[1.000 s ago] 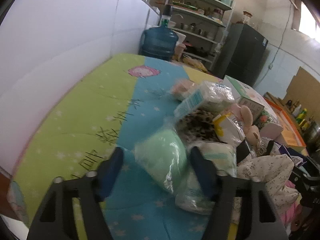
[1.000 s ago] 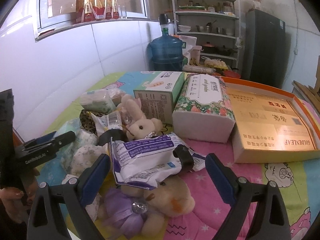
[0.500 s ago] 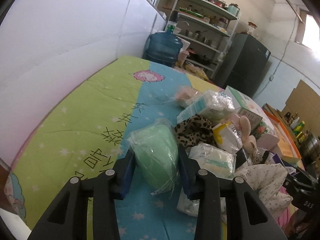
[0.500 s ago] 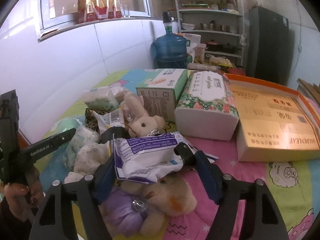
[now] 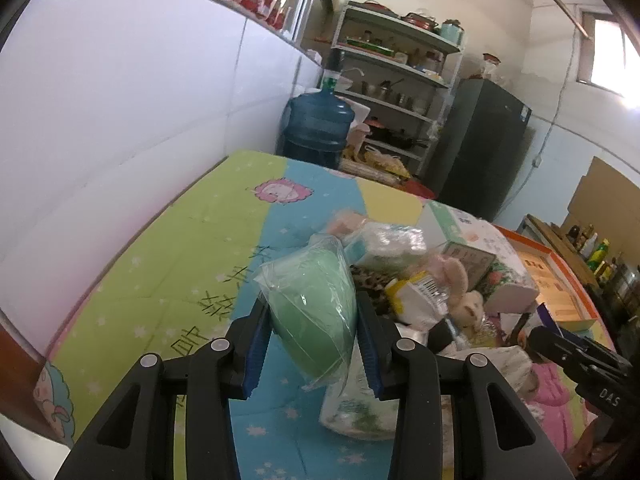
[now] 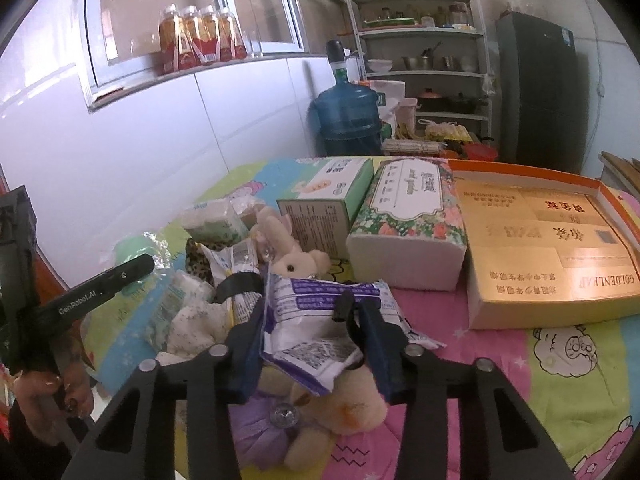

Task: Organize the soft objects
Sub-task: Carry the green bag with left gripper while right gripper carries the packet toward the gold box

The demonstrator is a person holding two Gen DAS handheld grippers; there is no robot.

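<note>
- Green bagged bundle (image 5: 316,312): clamped between left gripper (image 5: 314,354) pads, clear of the play mat (image 5: 160,272); hold it level, film looks slippery.
- Purple-white pouch (image 6: 320,328): right gripper (image 6: 312,354) jaws have just been closing, now pinching it atop the plush toy (image 6: 340,404); lift straight, avoid snagging the pile.

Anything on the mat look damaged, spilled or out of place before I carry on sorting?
Nothing looks spilled or torn. The soft things lie jumbled in one pile: a rabbit plush half buried among packets. The purple-and-white packet is crumpled where the right gripper squeezes it. The left gripper holds the green bagged bundle.
</note>
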